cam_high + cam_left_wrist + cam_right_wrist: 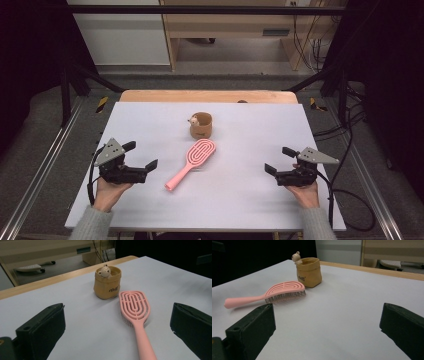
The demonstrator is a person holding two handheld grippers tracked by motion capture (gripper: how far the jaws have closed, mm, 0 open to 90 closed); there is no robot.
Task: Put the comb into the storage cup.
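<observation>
A pink hairbrush point(192, 157) point(136, 315) point(270, 293) lies bristles down in the middle of the white table top point(250, 125), its handle pointing toward the near left. Just beyond its head stands a tan holder point(201, 126) point(107, 283) point(308, 272) with a small bear figure point(193, 120) point(104, 271) point(296, 257) at its rim. My left gripper point(140, 156) point(117, 327) rests open at the left, a little left of the brush handle. At the right my right gripper point(279, 160) point(327, 327) stands open. Neither holds anything.
A wooden table edge point(207, 96) runs along the far side of the white top. Metal rails point(45, 165) flank the table. Behind it stand wooden furniture point(225, 30) and loose cables point(307, 47).
</observation>
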